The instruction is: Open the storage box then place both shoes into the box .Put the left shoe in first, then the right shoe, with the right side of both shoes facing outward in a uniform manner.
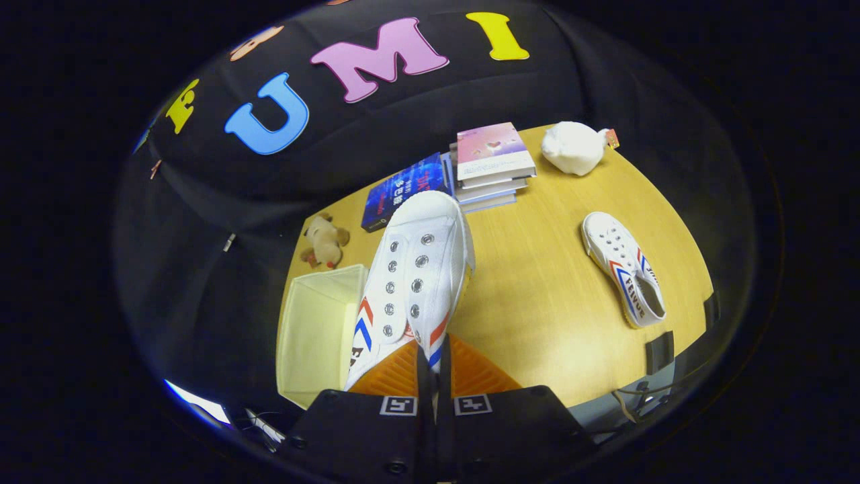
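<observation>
Item 1, storage box [316, 336]: pale, fabric-walled, already open, sitting at the near left of the desk [537, 323], just left of my claw [433, 376]. A small plush toy [324, 242] is lying just beyond it.

Item 2, held shoe [413, 275]: I am gripping it with the claw closed on its heel end, both fingers pressing there. Its long axis is running straight ahead of the fingers, toe pointing to the far side, eyelets facing up, and it is hanging lifted, its left edge overlapping the box's right wall. White canvas, red and blue chevrons on the sides. I am judging that the coming move is a short shift left and a lowering into the box.

Item 3, books [494, 165]: stacked at the far edge, beyond the toe.

Item 4, second shoe [625, 269]: same pattern, lying on the desk well apart to the right, opening facing near.

Item 5, white plush [572, 148]: resting far right.
</observation>
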Available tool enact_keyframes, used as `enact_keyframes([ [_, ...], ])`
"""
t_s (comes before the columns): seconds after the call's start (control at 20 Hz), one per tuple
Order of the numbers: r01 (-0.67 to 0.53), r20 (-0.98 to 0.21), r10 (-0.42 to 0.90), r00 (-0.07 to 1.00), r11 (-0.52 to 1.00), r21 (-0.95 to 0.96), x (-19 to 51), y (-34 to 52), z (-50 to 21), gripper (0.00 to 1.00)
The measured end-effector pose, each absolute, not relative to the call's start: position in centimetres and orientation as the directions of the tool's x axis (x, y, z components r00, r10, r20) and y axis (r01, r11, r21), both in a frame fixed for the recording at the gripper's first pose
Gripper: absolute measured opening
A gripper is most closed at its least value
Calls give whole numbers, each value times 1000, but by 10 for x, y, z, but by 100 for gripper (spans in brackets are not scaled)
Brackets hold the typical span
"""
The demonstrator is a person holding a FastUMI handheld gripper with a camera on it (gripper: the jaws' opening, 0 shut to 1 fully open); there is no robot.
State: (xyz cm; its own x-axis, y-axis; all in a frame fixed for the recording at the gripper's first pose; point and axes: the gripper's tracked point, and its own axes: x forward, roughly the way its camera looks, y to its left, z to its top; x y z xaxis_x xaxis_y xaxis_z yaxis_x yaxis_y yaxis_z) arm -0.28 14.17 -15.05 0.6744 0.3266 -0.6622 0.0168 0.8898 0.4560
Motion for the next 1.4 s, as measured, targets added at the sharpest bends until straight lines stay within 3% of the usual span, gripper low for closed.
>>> enact_keyframes([
  [0.5,-74,-642,491,589,824,562,-13,300,-144,5],
  [1.4,-28,-866,356,350,928,370,-4,371,-276,5],
])
